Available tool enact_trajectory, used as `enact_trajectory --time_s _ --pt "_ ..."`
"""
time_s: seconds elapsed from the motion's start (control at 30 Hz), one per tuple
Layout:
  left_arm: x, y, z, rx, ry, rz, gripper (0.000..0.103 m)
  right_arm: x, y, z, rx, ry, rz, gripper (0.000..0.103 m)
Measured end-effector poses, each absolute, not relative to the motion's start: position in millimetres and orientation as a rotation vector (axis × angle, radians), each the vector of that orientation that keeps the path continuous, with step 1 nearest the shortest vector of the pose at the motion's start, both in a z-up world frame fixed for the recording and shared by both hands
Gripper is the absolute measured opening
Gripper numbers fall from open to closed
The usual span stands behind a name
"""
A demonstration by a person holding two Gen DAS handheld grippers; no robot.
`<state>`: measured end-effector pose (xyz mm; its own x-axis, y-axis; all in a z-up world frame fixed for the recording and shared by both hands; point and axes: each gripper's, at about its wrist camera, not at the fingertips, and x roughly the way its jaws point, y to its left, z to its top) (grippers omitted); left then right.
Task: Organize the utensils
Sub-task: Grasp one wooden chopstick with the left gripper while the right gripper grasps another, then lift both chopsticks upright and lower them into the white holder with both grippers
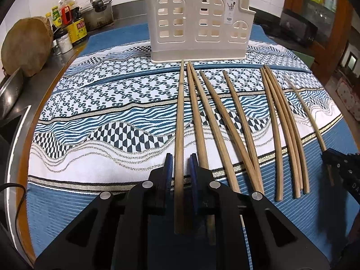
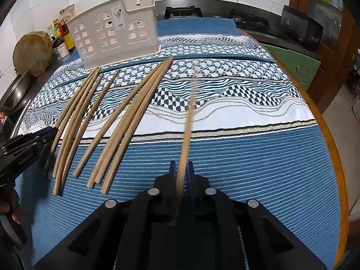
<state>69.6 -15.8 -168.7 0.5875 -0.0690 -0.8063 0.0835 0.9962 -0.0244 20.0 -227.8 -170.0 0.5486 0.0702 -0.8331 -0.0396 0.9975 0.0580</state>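
Blue-and-white patterned woven tablecloth [image 1: 101, 112] beneath both grippers. Cream plastic cutout utensil holder [image 1: 198, 22] upright, far ahead. Loose wooden chopsticks [image 1: 276, 135] between grippers. Left gripper [image 1: 181, 164] clamped on leftmost wooden chopstick [image 1: 180, 123]. Right gripper [image 2: 181, 168] clamped on blurred, raised chopstick [image 2: 187, 130].
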Motion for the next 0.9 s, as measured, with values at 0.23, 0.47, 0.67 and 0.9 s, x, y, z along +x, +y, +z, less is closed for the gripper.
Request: enact_trajectory --time_s 0.23,0.47,0.67,0.9 --pt "71.0 -3.7 -166.0 -0.035 0.948 -0.122 0.006 8.3 -231.8 -148.2 -0.007 0.924 0.058 0.007" --pt "62.0 4.6 -142.7 -0.060 0.890 -0.139 0.006 0.6 -234.0 -105.5 -0.043 0.813 0.077 0.007" --pt "57.9 10.3 -115.8 -0.072 0.817 -0.137 0.006 4.6 -230.1 -72.3 -0.058 0.726 0.106 0.007" --pt "61.9 15.8 -92.1 -0.069 0.760 -0.141 0.006 16.4 -225.8 -42.5 -0.099 0.657 0.140 0.007"
